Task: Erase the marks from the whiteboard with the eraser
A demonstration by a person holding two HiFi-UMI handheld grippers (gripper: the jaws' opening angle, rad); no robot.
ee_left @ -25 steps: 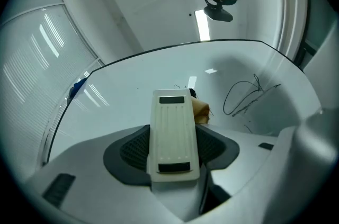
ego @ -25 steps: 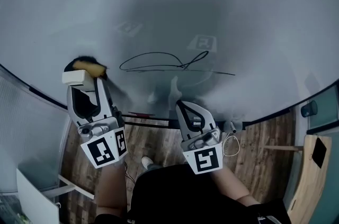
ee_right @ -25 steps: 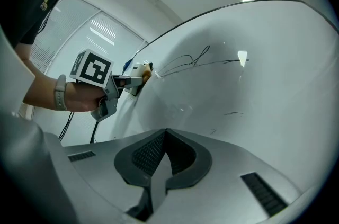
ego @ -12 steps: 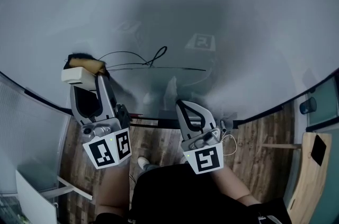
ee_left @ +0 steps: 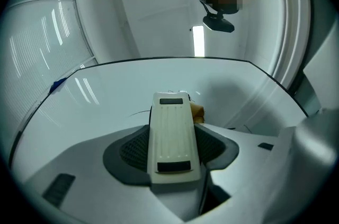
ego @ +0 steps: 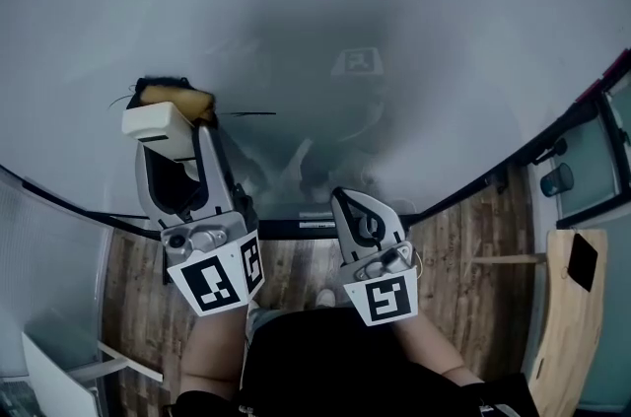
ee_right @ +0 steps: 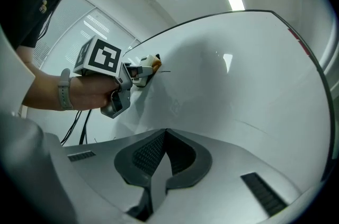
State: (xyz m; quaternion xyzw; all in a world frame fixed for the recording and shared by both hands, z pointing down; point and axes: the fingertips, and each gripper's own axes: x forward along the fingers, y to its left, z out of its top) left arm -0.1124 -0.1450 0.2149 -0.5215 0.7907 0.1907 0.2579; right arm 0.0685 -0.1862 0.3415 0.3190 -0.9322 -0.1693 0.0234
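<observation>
Eraser higher, remaining mark faint

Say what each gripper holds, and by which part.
Left gripper clamps the cream plastic eraser by its body's sides; right gripper holds nothing, jaws shut.

One whiteboard, one eraser, two tongs

Both rigs look like pale grey plastic shells. The left gripper and right gripper each carry a cube of black-and-white square markers at their 6 o'clock end, with silvery screws just above the left one. The fingers have dark ribbed pads. The person's wearing a black top and a grey wristband, at 9 o'clock in the right gripper view. Thin black cables hang below it.
</observation>
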